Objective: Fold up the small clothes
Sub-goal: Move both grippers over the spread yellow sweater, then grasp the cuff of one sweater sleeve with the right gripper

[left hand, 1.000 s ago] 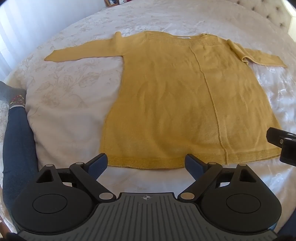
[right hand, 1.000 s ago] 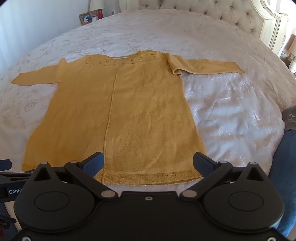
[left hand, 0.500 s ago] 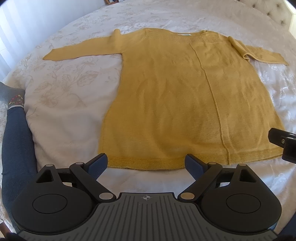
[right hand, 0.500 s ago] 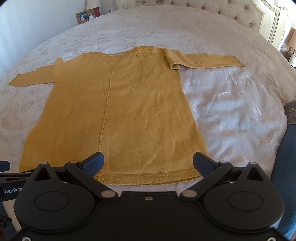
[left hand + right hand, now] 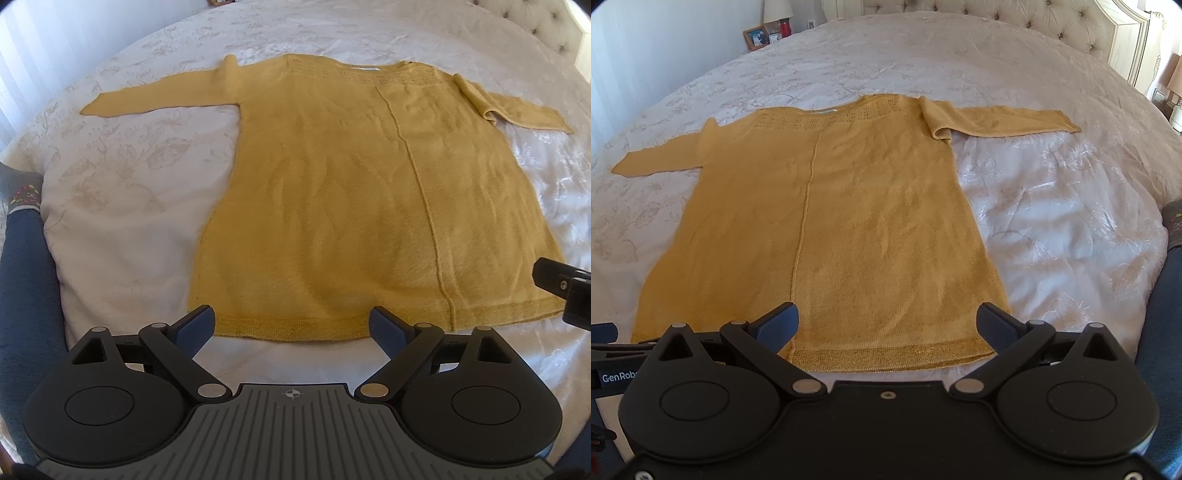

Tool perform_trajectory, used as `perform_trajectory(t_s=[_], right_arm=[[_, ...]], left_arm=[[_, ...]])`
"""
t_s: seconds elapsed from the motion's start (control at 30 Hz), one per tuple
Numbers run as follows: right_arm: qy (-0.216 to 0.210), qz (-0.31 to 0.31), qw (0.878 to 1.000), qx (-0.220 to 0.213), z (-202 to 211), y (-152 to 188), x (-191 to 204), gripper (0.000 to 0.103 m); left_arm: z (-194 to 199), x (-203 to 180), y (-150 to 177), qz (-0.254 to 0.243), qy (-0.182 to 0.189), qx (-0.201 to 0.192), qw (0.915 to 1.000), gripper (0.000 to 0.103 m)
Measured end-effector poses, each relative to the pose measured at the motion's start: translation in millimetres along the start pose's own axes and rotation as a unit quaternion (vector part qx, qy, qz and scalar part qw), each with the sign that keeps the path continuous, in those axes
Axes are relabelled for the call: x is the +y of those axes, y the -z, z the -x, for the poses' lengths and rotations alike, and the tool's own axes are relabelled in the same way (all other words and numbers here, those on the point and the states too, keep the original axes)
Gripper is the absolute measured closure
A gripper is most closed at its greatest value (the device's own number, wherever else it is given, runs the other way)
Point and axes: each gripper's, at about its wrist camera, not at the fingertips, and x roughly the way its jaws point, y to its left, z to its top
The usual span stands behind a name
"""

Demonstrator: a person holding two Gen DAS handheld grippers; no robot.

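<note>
Both your left gripper (image 5: 291, 326) and right gripper (image 5: 888, 321) hover with jaws released over the hem of the mustard sweater (image 5: 369, 206), spread flat on the bed (image 5: 1052, 221) ready for folding.

We have open bedspread (image 5: 1052, 221) on every side of the sweater (image 5: 831, 229), which lies flat with both sleeves out, so nothing stands up from the bed in our way. Our left gripper (image 5: 291, 328) and right gripper (image 5: 886, 325) hang with jaws wide just short of the hem, nothing between them. A leg in dark trousers (image 5: 26, 295) crowds the left edge of the bed. The headboard (image 5: 997, 22) and a nightstand's picture frame (image 5: 756, 37) sit well beyond the sweater.
</note>
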Motion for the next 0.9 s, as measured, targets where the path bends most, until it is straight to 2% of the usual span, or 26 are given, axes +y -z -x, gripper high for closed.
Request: perform_trajectory(t_s=[0.1, 0.23, 0.3, 0.57, 0.63, 0.77, 0.9], right_arm=[[-0.003, 0.001, 1.000, -0.013, 0, -1, -1, 0.001], [-0.005, -0.001, 1.000, -0.025, -6, -4, -6, 0.002], [-0.009, -0.006, 1.000, -0.024, -11, -6, -9, 0.008], [-0.013, -0.014, 1.000, -0.022, -31, -7, -19, 0.009], [-0.022, -0.018, 0.999, -0.018, -38, -8, -22, 0.012], [-0.070, -0.038, 0.997, -0.019, -54, -11, -34, 0.016], [-0.044, -0.038, 0.998, -0.008, -73, -28, -51, 0.018]], left_arm=[[-3, 6, -2, 0.007, 0.009, -0.006, 0.9999, 0.017], [-10, 14, -11, 0.010, 0.008, -0.011, 0.9999, 0.033], [-14, 18, -16, 0.016, 0.014, -0.009, 0.9997, 0.034], [-36, 30, -30, 0.037, 0.013, -0.001, 0.9992, 0.034], [-42, 32, -33, 0.038, 0.014, 0.000, 0.9992, 0.036], [-50, 40, -35, 0.057, 0.040, -0.034, 0.9970, 0.041], [-60, 55, -43, 0.096, 0.070, -0.067, 0.9907, 0.041]])
